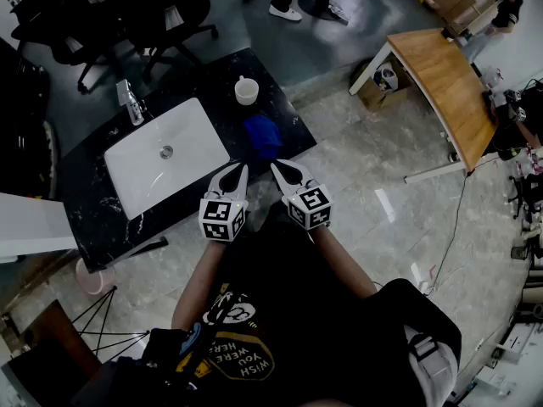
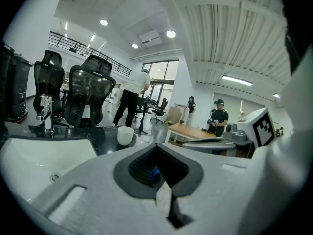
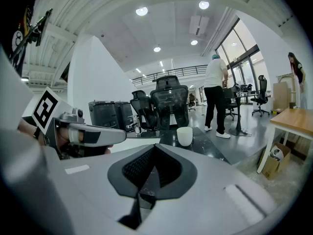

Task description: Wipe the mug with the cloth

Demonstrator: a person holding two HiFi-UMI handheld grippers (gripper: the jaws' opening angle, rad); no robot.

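Head view took in a dark marbled worktop with a white sink let into it, and I placed everything else by that sink. Black office chairs stood on the floor beyond the sink, and a wooden table was well off to the sink's right, across open floor. Someone's legs and white shoes showed on the floor past the sink, beyond the worktop's far edge.

A person in a black printed shirt stood to the near right of the sink, holding both tools out side by side just over the worktop's edge. The left hand-held gripper had its jaws closed together with nothing between them; through the recess behind its tips a scrap of blue showed. The right hand-held gripper was likewise fully closed and empty. Neither touched anything on the worktop.

A blue cloth lay bunched on the worktop just to the right of the sink, directly ahead of the two tools. The white mug stood upright off the sink's far right corner, apart from the cloth. A small tap rose at the sink's far left corner.
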